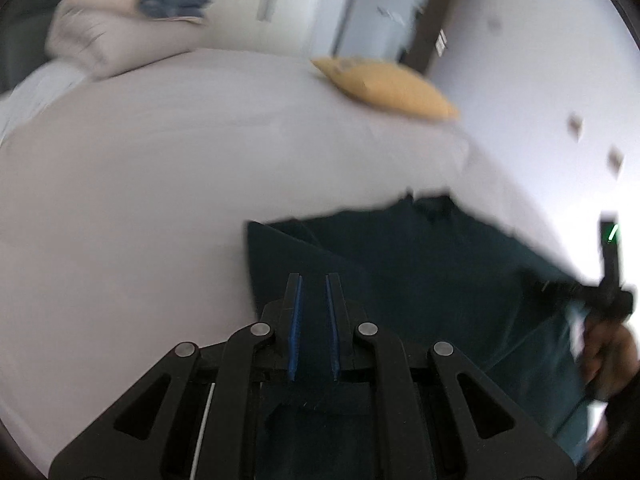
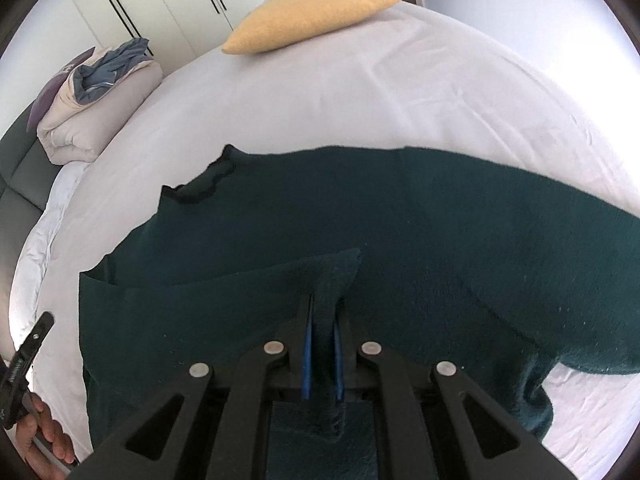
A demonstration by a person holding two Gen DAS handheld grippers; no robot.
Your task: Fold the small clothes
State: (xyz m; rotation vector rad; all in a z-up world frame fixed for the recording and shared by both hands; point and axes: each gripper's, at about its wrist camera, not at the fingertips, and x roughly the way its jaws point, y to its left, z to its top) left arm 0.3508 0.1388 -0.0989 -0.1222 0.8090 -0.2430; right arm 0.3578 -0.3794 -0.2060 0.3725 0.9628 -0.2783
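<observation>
Mid-fold: right gripper (image 2: 322, 312) jaws clamped on dark green garment (image 2: 400, 220) edge; left gripper (image 1: 314, 292) jaws nearly closed, apparently pinching the cloth. Next: lay edge across on bed (image 2: 360, 100).

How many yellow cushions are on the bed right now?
1. The yellow cushion lies at the far edge of the bed, beyond the dark green garment. Others may lie out of view.

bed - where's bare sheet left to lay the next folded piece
Bare sheet runs between the green garment and the yellow pillow, and left toward the folded duvet. The near side is crowded: the garment, both grippers.
</observation>
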